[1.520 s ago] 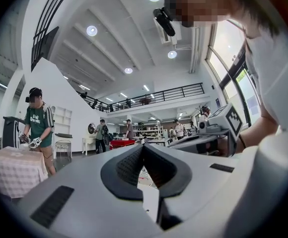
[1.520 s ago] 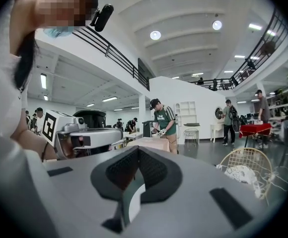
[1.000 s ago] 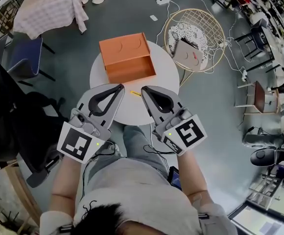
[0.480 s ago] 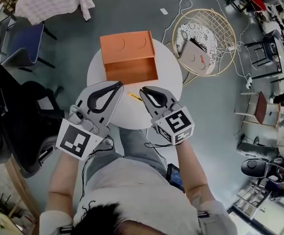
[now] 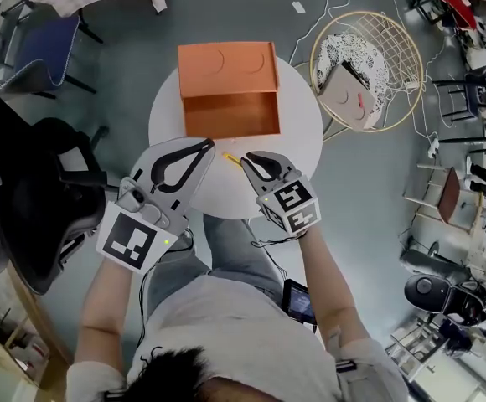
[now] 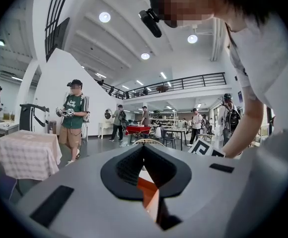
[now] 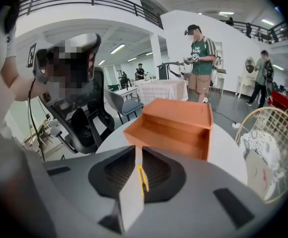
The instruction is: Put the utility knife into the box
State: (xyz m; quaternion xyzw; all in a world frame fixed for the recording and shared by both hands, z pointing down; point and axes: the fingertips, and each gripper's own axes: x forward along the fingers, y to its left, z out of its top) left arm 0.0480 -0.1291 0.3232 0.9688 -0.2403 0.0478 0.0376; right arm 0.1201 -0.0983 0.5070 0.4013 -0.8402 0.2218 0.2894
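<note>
Left gripper (image 5: 204, 146) and right gripper (image 5: 246, 158): jaws closed tip to tip, nothing clamped. The yellow utility knife (image 5: 231, 158) lies on the round white table (image 5: 302, 141), apparently just beside the right tips; the open orange box (image 5: 229, 99) stands beyond, apart from it.

Orange box (image 5: 229, 78) at table's (image 5: 300, 153) 12 o'clock; utility knife (image 5: 231, 158) between left gripper (image 5: 207, 145) and right gripper (image 5: 245, 158).

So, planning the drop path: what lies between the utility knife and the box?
Only bare white table; the head view shows the utility knife lying just short of the box.
</note>
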